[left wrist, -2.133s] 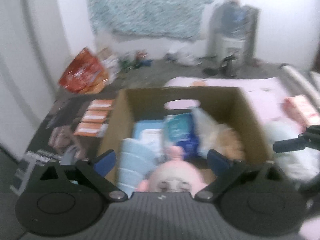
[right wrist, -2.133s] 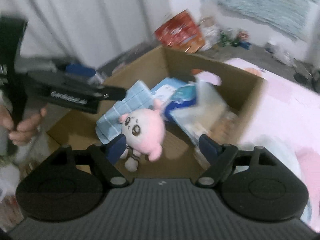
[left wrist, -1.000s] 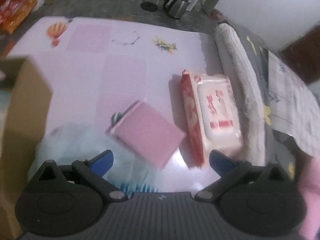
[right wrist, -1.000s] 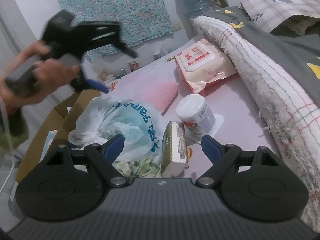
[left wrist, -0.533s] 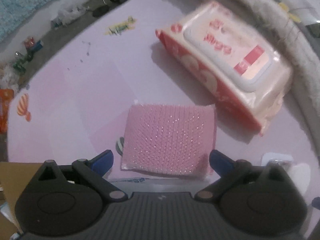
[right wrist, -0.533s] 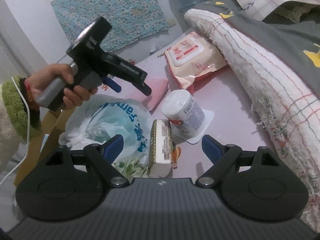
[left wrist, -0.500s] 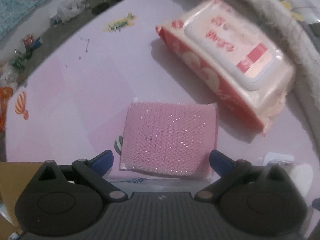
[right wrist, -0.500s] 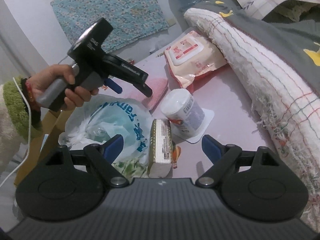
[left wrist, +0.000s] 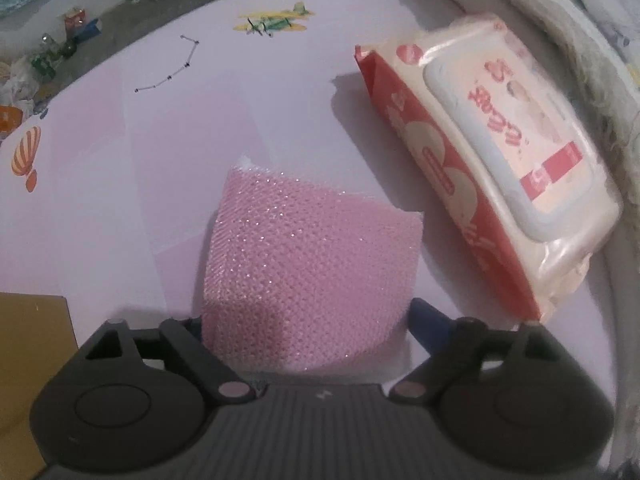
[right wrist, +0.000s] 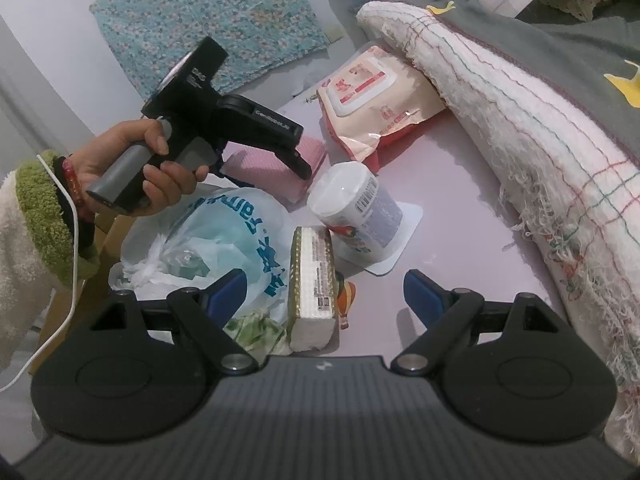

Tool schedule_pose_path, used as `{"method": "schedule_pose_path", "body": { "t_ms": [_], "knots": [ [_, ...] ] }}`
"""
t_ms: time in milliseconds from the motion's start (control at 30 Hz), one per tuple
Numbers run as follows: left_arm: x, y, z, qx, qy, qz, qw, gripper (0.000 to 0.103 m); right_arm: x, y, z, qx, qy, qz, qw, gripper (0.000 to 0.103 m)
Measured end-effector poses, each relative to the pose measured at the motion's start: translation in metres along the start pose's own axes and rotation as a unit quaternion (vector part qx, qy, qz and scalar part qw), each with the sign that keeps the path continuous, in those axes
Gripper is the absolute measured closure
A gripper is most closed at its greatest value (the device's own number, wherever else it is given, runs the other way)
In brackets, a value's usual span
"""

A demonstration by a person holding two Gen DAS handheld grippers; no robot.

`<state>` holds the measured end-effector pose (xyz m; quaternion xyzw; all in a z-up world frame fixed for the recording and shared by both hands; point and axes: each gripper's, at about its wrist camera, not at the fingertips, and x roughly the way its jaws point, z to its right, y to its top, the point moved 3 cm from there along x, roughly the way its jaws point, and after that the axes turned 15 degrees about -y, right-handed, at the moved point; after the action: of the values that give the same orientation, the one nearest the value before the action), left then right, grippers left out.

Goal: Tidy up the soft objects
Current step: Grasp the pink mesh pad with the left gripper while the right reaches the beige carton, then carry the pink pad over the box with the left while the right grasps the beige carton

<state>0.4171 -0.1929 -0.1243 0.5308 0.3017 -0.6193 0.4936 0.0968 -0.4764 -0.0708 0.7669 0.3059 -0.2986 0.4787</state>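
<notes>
**Left gripper closing around the pink sponge on the mat**

Directly below the left gripper (left wrist: pixel 308 316), the pink sponge (left wrist: pixel 312 256) lay flat on the pale pink mat (left wrist: pixel 160 152), its near edge between the jaws. Those jaws were closing on it; only the right blue fingertip (left wrist: pixel 426 316) was visible, just beside the sponge's corner, and contact by the pads could not be confirmed. The sponge's mesh surface showed small glints. To its right, apart from it, a pack of wet wipes (left wrist: pixel 492 152) rested on the mat against a rolled white blanket (left wrist: pixel 568 52). A corner of a cardboard box (left wrist: pixel 28 352) appeared at lower left.

From the right wrist view, the person's left hand (right wrist: pixel 132 168) gripped the handle of the left gripper, which pointed down over the sponge. The right gripper (right wrist: pixel 324 292) stood released, jaws wide and holding nothing. Ahead of it on the mat were a plastic bag (right wrist: pixel 224 240), a narrow rectangular pack (right wrist: pixel 312 280) standing on edge, and a white canister (right wrist: pixel 356 204) lying tilted just beside that pack. The sponge lay beyond the bag and the canister, near the wipes
</notes>
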Motion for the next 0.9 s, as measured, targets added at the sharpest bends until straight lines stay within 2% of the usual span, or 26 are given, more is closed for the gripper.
{"method": "schedule_pose_path", "body": {
  "t_ms": [133,267,500,700,867,900],
  "knots": [
    [-0.022,-0.003,0.003,0.005,0.003,0.043,0.9991,0.016,0.001,0.000,0.002,0.004,-0.002,0.001,1.000,0.017],
    [-0.050,-0.009,0.002,-0.013,-0.037,0.068,0.9969,0.016,-0.001,0.000,0.001,0.004,-0.004,0.003,1.000,0.017],
    [-0.110,-0.037,0.020,0.012,-0.065,0.115,0.9911,0.016,-0.014,0.009,0.002,-0.001,-0.015,0.034,0.999,0.017],
    [-0.175,-0.081,0.000,0.001,-0.080,0.163,0.9835,0.016,-0.026,0.012,-0.004,-0.024,-0.024,0.054,0.998,0.017],
    [-0.225,-0.133,-0.035,-0.029,-0.083,0.209,0.9739,0.016,-0.018,0.005,-0.012,-0.024,-0.007,0.029,0.999,0.020],
    [-0.234,-0.146,-0.043,-0.037,-0.082,0.218,0.9718,0.016,-0.015,0.004,-0.013,-0.021,-0.004,0.023,1.000,0.024]
  ]
}}
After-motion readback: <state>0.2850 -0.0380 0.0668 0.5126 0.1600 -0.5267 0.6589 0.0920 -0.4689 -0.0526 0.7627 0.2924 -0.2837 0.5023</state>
